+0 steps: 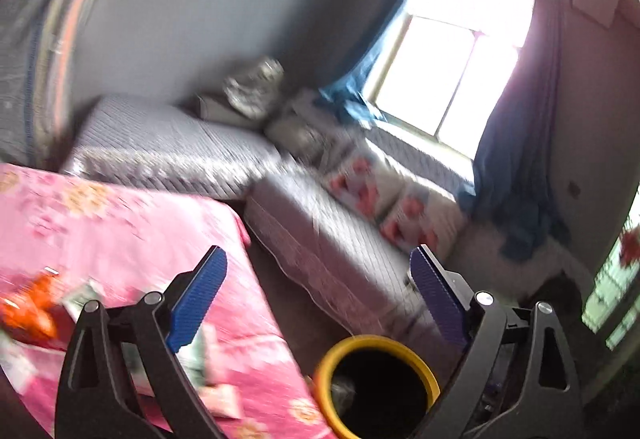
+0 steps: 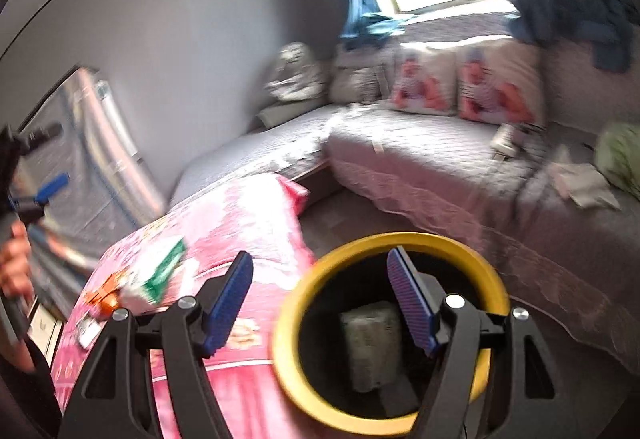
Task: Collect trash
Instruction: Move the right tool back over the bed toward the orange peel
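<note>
Both grippers, left gripper (image 1: 318, 295) and right gripper (image 2: 320, 301), stand wide with nothing held. Left of the right fingers, a green-white wrapper (image 2: 158, 273) lies on the pink surface (image 2: 248, 215); probably light, crinkly, best pinched at an edge. The yellow-rimmed bin (image 2: 296, 303) sits under them.

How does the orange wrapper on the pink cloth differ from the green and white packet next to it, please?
The orange wrapper looks smaller and crumpled; the green and white packet looks larger and flatter. The wrapper lies nearer the cloth's edge, the packet further in. Both rest on the pink cloth, outside the yellow-rimmed bin.
</note>
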Demonstrator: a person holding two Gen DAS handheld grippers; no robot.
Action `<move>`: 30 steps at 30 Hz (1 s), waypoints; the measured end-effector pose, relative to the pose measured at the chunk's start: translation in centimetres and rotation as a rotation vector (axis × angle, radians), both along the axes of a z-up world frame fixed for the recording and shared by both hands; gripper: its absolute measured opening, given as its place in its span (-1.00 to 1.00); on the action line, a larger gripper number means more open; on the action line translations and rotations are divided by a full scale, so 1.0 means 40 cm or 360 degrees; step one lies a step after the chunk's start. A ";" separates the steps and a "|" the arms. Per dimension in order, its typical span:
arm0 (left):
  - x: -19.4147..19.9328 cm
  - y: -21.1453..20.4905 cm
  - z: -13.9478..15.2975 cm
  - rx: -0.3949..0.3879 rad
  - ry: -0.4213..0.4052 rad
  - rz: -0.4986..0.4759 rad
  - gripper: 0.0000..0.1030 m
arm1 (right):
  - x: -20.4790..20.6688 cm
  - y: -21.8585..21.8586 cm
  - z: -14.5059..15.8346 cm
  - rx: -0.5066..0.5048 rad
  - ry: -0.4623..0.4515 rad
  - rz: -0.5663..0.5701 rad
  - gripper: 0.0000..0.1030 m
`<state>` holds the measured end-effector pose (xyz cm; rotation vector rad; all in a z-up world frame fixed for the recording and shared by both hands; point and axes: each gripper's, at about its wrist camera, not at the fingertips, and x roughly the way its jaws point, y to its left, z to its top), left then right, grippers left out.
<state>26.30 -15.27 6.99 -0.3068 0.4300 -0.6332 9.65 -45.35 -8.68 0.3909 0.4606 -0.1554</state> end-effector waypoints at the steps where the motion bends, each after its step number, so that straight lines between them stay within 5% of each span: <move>1: 0.000 0.066 0.025 -0.0016 -0.0019 0.0052 0.74 | 0.015 0.026 0.008 -0.0015 -0.0004 0.0051 0.30; 11: -0.060 0.574 0.101 0.0010 -0.0149 0.0697 0.79 | 0.196 0.426 0.030 -0.0243 0.0043 0.0730 0.30; 16: -0.111 0.786 0.023 -0.0012 -0.0076 0.0977 0.80 | 0.269 0.672 -0.030 -0.0456 0.0168 0.1060 0.30; 20: -0.135 0.881 -0.113 0.0079 0.0062 0.1153 0.81 | 0.323 0.795 -0.103 -0.0567 0.0300 0.1204 0.29; 25: -0.075 0.865 -0.323 0.0198 0.0422 0.0993 0.81 | 0.393 0.898 -0.158 -0.0730 0.0387 0.1270 0.29; 30: -0.003 0.823 -0.454 0.0248 0.0682 0.0774 0.81 | 0.475 0.942 -0.211 -0.0813 0.0502 0.1294 0.29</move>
